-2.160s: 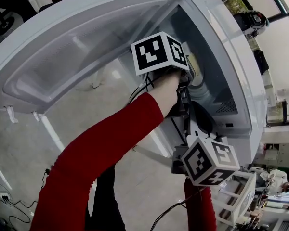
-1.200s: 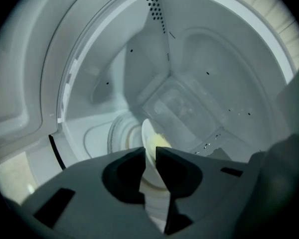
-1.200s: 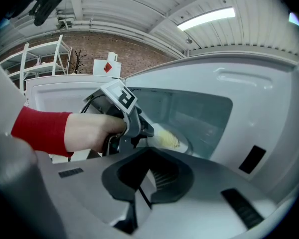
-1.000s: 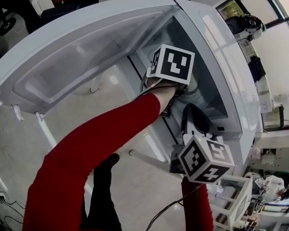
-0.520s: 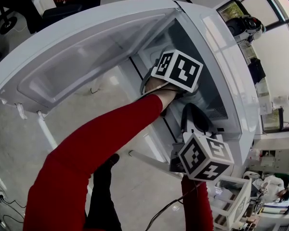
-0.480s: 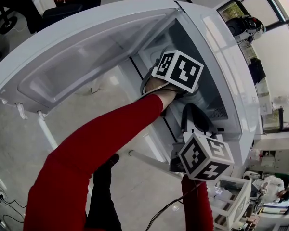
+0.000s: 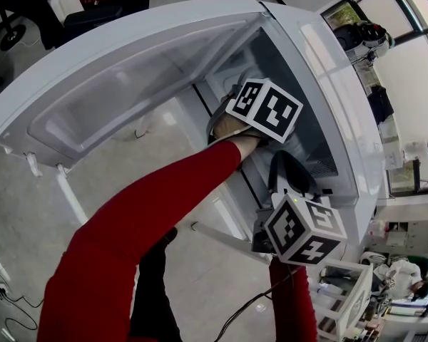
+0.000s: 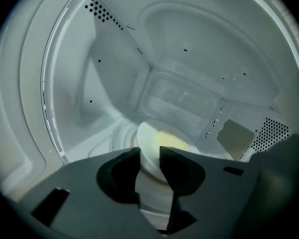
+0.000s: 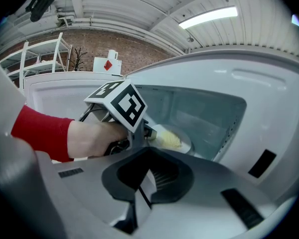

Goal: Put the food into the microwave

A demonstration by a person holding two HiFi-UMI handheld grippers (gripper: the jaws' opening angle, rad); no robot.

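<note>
My left gripper (image 8: pixel 149 151) is reaching inside the white boxy microwave (image 8: pixel 189 44). Its jaws have just been opening and now stand wide, with the rim of the round white plate (image 8: pixel 149 136) loose between them. The plate, carrying yellow food (image 8: pixel 170 142), sits on the glass turntable (image 8: pixel 118 133) at my 12 o'clock. My right gripper (image 9: pixel 145 178) waits outside at 5 o'clock, closed on nothing. I judge that what's left is backing out and closing the white windowed door (image 7: pixel 128 77).
</note>
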